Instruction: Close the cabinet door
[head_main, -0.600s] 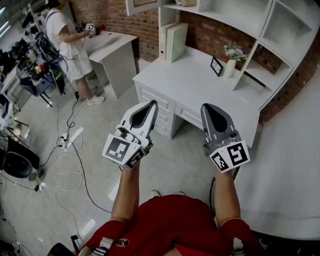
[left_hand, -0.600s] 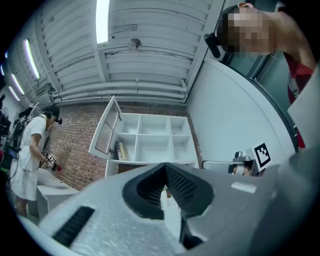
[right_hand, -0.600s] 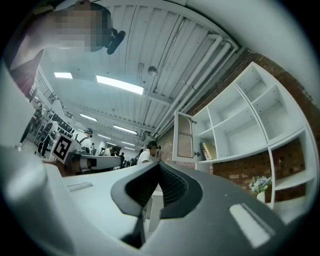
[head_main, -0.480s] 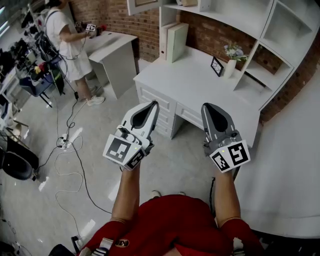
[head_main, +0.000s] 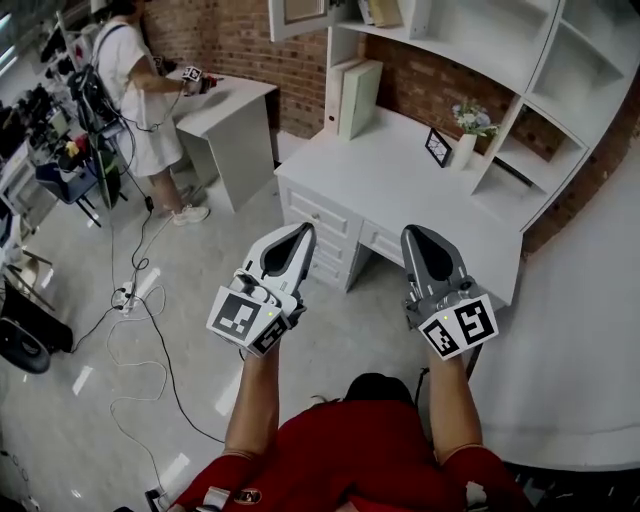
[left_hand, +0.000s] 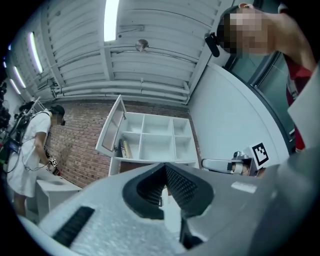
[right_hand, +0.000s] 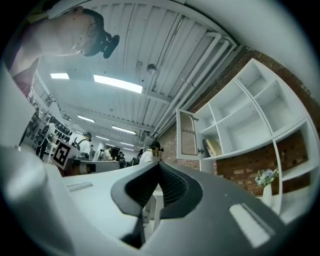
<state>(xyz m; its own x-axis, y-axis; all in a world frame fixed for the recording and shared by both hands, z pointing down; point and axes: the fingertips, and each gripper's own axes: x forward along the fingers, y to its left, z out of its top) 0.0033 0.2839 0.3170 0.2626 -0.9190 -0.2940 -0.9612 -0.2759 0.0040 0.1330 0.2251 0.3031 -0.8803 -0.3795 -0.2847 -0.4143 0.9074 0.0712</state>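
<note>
Head view has tipped up since the earlier frames: the desk (head_main: 400, 180) now sits lower in frame, and above it more of the open cabinet door (head_main: 300, 15) shows. The left tongs (head_main: 305, 230) and right tongs (head_main: 412, 232) ride lower in frame along with the desk. In front of the desk, the pale shoe seen earlier is out of sight and a dark rounded shape (head_main: 375, 385) now shows.

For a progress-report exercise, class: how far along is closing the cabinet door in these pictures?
Done: nothing yet; the cabinet door stands swung open at the shelf unit's upper left. In hand: left gripper and right gripper are both shut, empty, held short of the desk, apart from the door. Left: reach the door and push it shut.
</note>
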